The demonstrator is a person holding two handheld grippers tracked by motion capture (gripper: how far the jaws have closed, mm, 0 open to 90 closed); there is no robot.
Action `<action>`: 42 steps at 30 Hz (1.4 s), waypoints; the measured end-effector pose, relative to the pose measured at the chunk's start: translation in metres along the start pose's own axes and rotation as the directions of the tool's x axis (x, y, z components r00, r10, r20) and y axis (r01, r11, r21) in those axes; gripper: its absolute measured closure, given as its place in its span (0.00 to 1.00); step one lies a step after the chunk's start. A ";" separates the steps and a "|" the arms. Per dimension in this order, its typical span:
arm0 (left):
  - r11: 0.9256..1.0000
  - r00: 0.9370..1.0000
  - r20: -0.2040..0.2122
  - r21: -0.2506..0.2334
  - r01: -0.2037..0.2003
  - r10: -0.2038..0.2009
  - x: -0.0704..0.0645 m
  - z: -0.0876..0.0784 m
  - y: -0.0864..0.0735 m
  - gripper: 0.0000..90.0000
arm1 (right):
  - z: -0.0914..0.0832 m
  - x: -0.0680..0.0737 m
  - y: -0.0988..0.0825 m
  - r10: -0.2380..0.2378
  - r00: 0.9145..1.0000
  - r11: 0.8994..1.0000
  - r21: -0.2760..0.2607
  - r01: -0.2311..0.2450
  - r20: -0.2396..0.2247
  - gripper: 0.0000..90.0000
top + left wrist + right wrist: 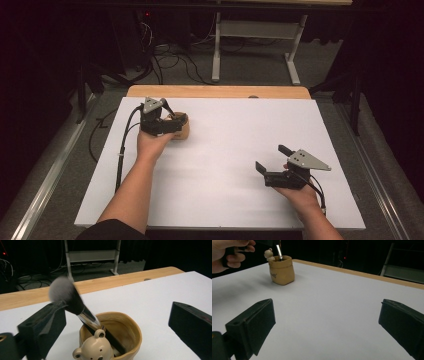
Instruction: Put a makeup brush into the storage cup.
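Upright, tan bear pot [112,340] holding makeup brush [75,302], left tongs [112,322] spread wide around it, right tongs [324,325] open, empty

The left gripper [172,122] is held far out with its jaws wide apart. The right gripper [272,157] sits closer in, jaws wide apart too.

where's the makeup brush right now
The makeup brush stands handle-down in the tan bear cup, bristles up and leaning, on the far left of the white table, between the open left tongs.
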State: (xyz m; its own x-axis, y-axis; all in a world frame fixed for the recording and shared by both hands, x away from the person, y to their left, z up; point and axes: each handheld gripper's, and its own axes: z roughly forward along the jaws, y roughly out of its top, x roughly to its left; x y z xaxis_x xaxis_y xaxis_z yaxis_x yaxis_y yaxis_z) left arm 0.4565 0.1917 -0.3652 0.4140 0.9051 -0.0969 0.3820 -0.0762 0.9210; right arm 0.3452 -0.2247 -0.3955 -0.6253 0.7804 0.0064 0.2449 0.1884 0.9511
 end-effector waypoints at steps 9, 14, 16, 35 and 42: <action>1.000 1.000 0.006 -0.001 -0.005 0.005 -0.002 -0.003 0.001 0.00 | 0.000 0.000 0.000 0.000 1.000 1.000 0.000 0.000 0.000 0.02; 1.000 1.000 0.009 0.000 0.002 -0.002 -0.003 -0.005 0.000 0.00 | 0.000 0.000 0.000 0.000 1.000 1.000 0.001 0.000 0.001 0.02; 1.000 1.000 0.008 0.009 -0.009 0.009 -0.005 -0.005 0.000 0.00 | 0.000 0.000 0.000 -0.002 1.000 1.000 -0.002 0.002 0.001 0.02; 1.000 0.999 0.035 0.007 0.024 -0.024 -0.007 -0.022 -0.012 0.00 | -0.001 0.000 0.000 -0.005 1.000 1.000 -0.002 0.005 0.004 0.02; 1.000 0.999 0.045 0.016 0.023 -0.024 -0.009 -0.029 -0.019 0.00 | -0.001 0.001 0.000 -0.006 1.000 1.000 -0.004 0.006 0.007 0.02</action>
State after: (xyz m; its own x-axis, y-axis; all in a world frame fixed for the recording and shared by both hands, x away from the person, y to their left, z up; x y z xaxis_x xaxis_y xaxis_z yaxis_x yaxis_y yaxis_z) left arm 0.4208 0.1970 -0.3712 0.4420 0.8867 -0.1356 0.4049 -0.0623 0.9123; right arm 0.3440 -0.2249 -0.3950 -0.6216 0.7834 -0.0011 0.2381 0.1902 0.9524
